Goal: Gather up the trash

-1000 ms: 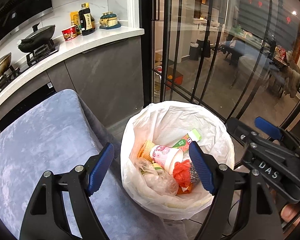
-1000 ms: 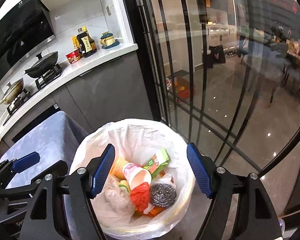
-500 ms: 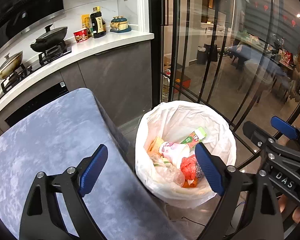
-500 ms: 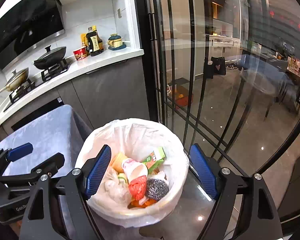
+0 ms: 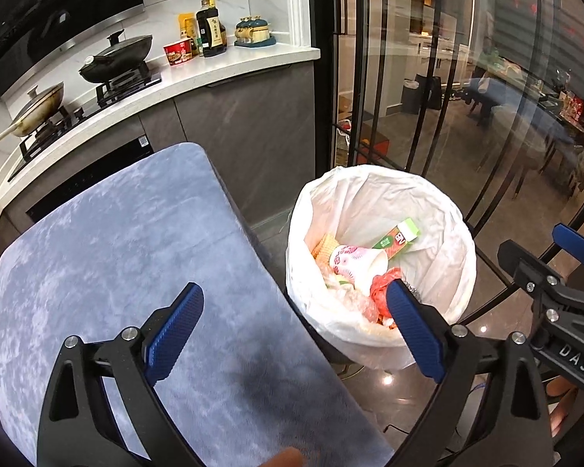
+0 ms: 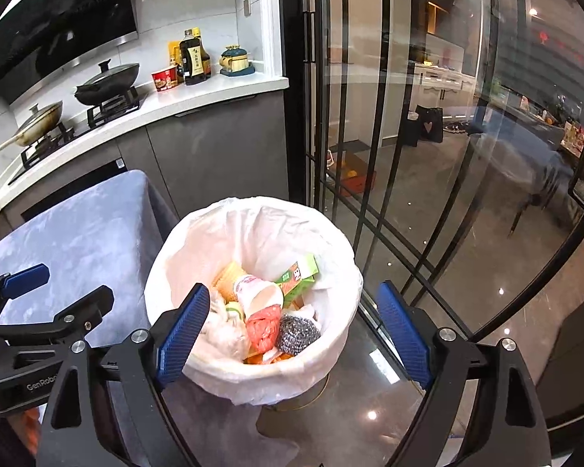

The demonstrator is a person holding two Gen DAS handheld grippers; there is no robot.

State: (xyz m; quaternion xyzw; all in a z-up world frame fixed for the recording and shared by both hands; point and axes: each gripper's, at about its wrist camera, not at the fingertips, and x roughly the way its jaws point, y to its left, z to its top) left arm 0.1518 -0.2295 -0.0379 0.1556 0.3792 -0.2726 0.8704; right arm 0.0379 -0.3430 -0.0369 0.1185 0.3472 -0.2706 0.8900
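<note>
1. Possibly the thin white liner (image 6: 253, 381) tears or slips off the trash bin (image 5: 381, 346) if a finger snags it; both the left gripper (image 5: 292, 327) and right gripper (image 6: 292, 334) hover spread wide, empty, above it.
2. Trash, including a paper cup (image 6: 259, 295), green carton (image 6: 298, 274) and steel scourer (image 6: 298, 334), lies inside the bin.
3. Bin stands on glossy floor (image 6: 467, 272) beside the blue-grey cloth-covered table (image 5: 116, 264), near kitchen counter (image 5: 222, 70) and glass doors (image 6: 428, 116).

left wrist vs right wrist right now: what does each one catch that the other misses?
Left wrist only: the left gripper, open over the blue-grey cloth, with a fingertip at the bottom edge. Right wrist only: the steel scourer in plain sight in the bin and the right gripper, open above it. Both: the white-lined trash bin, paper cup, green carton, stove pans and the glass doors.
</note>
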